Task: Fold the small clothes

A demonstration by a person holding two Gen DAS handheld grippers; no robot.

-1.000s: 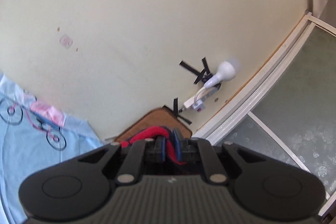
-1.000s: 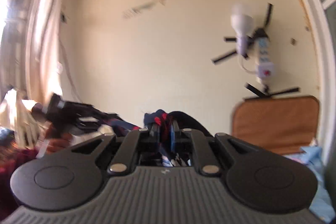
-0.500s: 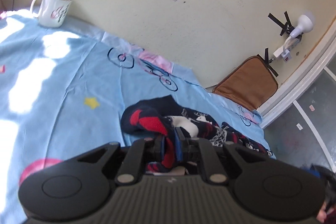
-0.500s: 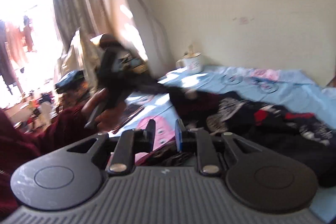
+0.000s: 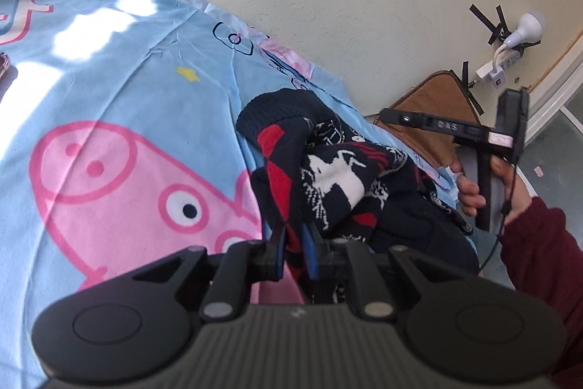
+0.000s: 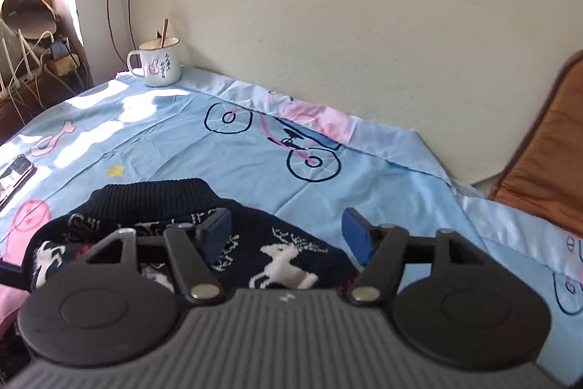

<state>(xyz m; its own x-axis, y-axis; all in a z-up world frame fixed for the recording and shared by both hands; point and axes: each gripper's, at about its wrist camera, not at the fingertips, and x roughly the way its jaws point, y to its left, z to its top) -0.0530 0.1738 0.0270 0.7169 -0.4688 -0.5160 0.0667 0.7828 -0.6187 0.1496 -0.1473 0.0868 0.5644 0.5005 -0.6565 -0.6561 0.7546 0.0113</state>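
A small navy knitted sweater (image 5: 328,166) with red patches and white reindeer lies crumpled on the light blue cartoon sheet (image 5: 127,104). My left gripper (image 5: 294,243) is shut on a red and navy fold of the sweater, just above the sheet. My right gripper (image 6: 288,228) is open and empty, hovering over the sweater (image 6: 255,243) near its ribbed hem. The right gripper also shows in the left wrist view (image 5: 473,133), held in a hand beyond the sweater's right side.
A white enamel mug (image 6: 156,62) with a stick in it stands at the sheet's far corner by the wall. A brown cushion (image 6: 546,148) leans at the right. A dark flat object (image 6: 16,170) lies at the left edge. Cables and a router (image 6: 32,61) sit beyond it.
Both grippers have swung down from facing the wall to the sheet. The sweater now lies on the sheet. My right gripper has opened and let go of it; the left stays shut.
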